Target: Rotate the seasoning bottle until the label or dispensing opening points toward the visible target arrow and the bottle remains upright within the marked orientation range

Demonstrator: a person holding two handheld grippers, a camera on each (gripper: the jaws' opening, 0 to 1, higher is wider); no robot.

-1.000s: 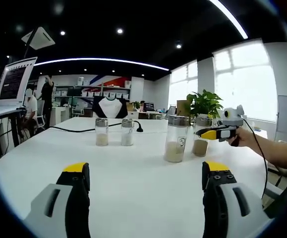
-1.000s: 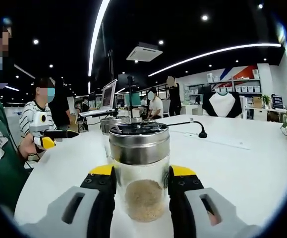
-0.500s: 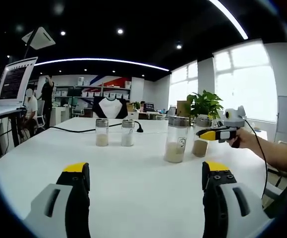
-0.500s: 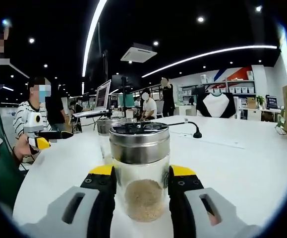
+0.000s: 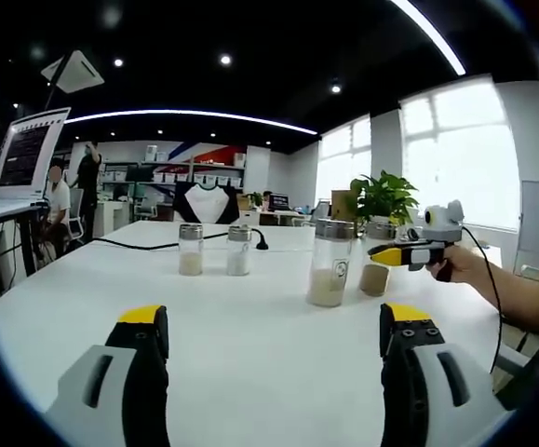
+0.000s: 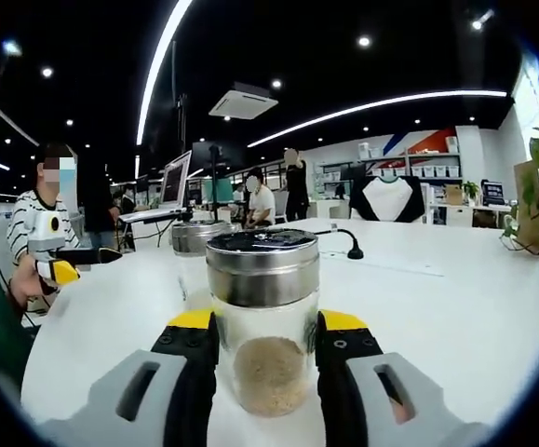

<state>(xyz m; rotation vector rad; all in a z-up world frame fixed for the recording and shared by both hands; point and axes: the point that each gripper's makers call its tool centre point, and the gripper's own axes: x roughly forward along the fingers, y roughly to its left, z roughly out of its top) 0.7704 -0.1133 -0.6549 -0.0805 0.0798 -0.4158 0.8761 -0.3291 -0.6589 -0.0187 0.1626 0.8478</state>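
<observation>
1. Right gripper view: the right gripper (image 6: 264,358) has its jaws closed against both sides of the seasoning bottle (image 6: 262,321), a clear glass jar with a metal lid and a layer of tan powder at its base, standing upright on the white surface (image 6: 455,317). The grasp is made — the turning itself looks unfinished, as far as I can judge.
2. No target arrow or orientation mark can be made out, and no label faces this camera, so how much rotation is left cannot be told.
3. Left gripper view: the same bottle (image 5: 376,258) stands at the far right, next to a taller jar (image 5: 330,262) with a small label; two small shakers (image 5: 215,249) sit further back.
4. The right gripper reaches in level from the right, held in a hand (image 5: 457,264).
5. The left gripper (image 5: 269,358) hovers low over the surface, jaws wide apart and holding nothing — well clear of all the bottles.
</observation>
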